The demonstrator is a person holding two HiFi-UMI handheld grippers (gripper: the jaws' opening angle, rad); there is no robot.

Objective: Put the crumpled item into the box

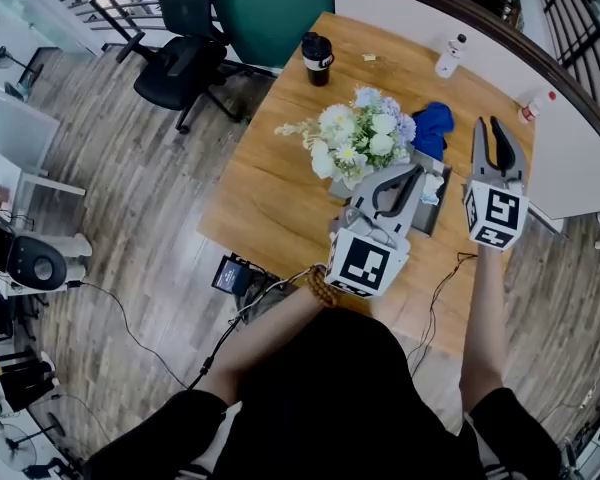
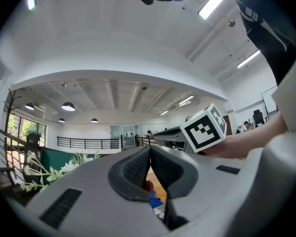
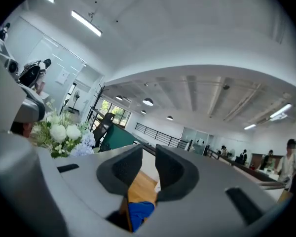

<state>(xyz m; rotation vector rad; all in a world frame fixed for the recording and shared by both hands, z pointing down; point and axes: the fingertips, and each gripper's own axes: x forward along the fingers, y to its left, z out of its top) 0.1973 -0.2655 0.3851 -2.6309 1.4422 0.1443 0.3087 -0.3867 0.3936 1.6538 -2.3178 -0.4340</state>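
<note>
A crumpled blue cloth (image 1: 435, 128) lies on the wooden table (image 1: 270, 193) behind the flowers; it also shows low between the jaws as the blue cloth (image 3: 138, 214) and as a sliver of blue cloth (image 2: 155, 200). A shallow grey box (image 1: 438, 211) sits near the table's front right edge with something white and crumpled (image 1: 432, 188) at its rim. My left gripper (image 1: 418, 174) hovers over the box, its jaws shut with nothing between them. To the right of the cloth, my right gripper (image 1: 487, 123) is raised with its jaws a little apart and empty.
A bouquet of white and pale blue flowers (image 1: 360, 133) stands mid-table, just left of the cloth. A black cup (image 1: 317, 58) and a white bottle (image 1: 448, 56) stand at the far side. A white partition (image 1: 580, 158) borders the table on the right. An office chair (image 1: 180, 63) stands on the floor to the left.
</note>
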